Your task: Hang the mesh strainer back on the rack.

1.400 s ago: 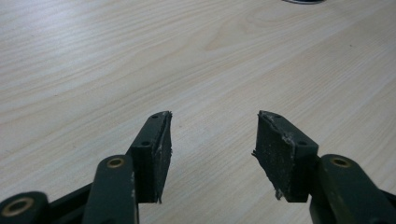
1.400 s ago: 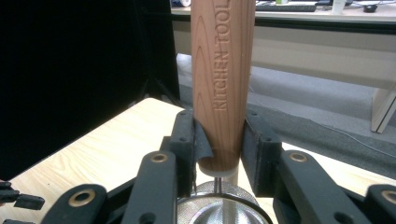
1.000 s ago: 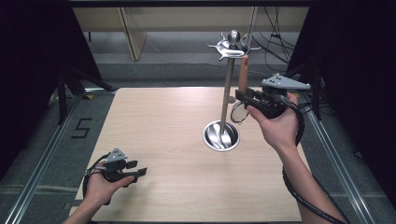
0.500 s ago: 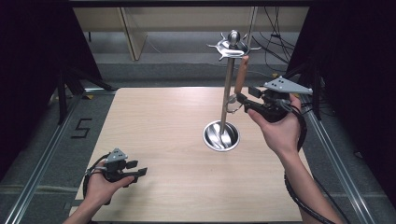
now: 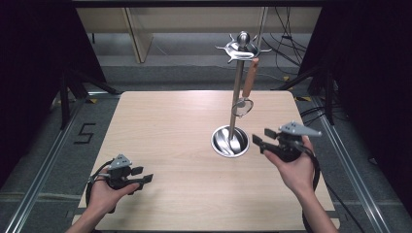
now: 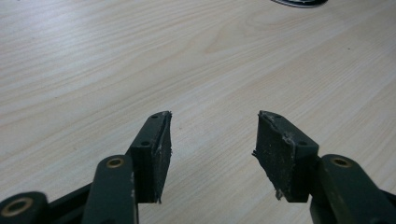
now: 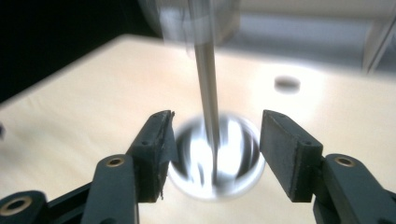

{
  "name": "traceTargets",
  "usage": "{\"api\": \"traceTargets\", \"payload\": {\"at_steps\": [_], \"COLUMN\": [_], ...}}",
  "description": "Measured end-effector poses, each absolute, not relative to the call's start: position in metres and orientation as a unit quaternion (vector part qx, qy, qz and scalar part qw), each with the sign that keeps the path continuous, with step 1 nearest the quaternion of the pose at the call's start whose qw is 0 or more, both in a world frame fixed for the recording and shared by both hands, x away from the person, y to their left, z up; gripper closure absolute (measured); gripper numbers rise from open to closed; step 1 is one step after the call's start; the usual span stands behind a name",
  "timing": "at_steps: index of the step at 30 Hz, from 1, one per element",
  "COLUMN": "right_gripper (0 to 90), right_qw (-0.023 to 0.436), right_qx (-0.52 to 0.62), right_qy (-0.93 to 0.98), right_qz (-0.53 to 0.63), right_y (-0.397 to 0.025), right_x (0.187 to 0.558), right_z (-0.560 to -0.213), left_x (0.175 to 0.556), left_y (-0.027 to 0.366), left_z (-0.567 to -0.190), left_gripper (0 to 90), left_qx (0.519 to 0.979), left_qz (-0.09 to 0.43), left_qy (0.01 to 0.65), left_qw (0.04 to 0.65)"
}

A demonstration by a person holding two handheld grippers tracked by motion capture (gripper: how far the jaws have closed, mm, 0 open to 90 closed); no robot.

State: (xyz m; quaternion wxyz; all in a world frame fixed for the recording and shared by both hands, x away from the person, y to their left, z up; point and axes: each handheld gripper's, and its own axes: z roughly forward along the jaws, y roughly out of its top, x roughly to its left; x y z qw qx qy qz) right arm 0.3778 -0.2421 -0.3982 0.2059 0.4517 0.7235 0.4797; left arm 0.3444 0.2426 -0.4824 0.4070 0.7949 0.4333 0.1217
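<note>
Right gripper [image 5: 260, 139] lowered from beside hanging strainer [image 5: 244, 94] to table level, jaws spread, nothing held, now near stand base [image 5: 230, 141]. Strainer left hung on stand hook [image 5: 242, 47], apart from gripper. Left gripper [image 5: 139, 174] unmoved at near-left table [image 5: 165, 126], jaws parted, empty. Risk: base or pole [image 7: 207, 88] could be knocked by right gripper given blurred, fast motion; strainer could be swung off hook.

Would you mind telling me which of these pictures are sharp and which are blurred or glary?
High view: evenly lit and sharp on the table, dark at both sides. Left gripper view: crisp wood grain between the open left tongs. Right gripper view: the right tongs are sharp, but the stand's pole and its shiny base are smeared, with white glare on the base.
</note>
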Motion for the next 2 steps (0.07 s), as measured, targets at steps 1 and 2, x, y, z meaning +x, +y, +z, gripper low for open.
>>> {"api": "traceTargets", "payload": {"at_steps": [1, 2], "right_gripper": [45.8, 47.9], "right_qw": [0.187, 0.196], "right_qx": [0.476, 0.457], "right_qy": [0.727, 0.737], "right_qz": [0.458, 0.458], "right_y": [-0.242, -0.2457], "right_x": [0.3733, 0.3748], "right_z": [-0.4065, -0.4142], "left_x": [0.3444, 0.3445], "left_y": [0.2402, 0.2405], "left_z": [-0.4829, -0.482], "left_gripper": [44.0, 43.9], "left_qx": [0.789, 0.795], "left_qz": [0.12, 0.124], "left_qy": [0.435, 0.429], "left_qw": [0.417, 0.41]}}
